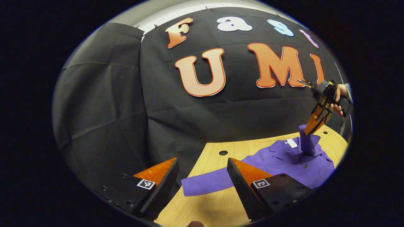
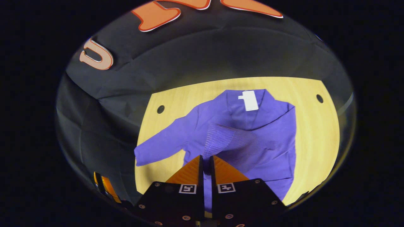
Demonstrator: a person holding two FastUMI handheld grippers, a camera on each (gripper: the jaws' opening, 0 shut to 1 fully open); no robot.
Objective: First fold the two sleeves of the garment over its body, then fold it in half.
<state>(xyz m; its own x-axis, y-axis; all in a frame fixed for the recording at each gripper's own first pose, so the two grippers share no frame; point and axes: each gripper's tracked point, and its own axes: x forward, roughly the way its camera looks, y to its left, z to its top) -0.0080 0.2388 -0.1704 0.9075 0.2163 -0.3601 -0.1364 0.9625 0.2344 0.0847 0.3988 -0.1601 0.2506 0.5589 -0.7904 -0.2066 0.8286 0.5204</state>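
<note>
The white tag on the purple garment shows no legible writing.

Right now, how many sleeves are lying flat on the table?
1. One sleeve lies flat, stretched out sideways on the table. The other sleeve is lifted over the shirt's body, pinched in the right gripper.
</note>
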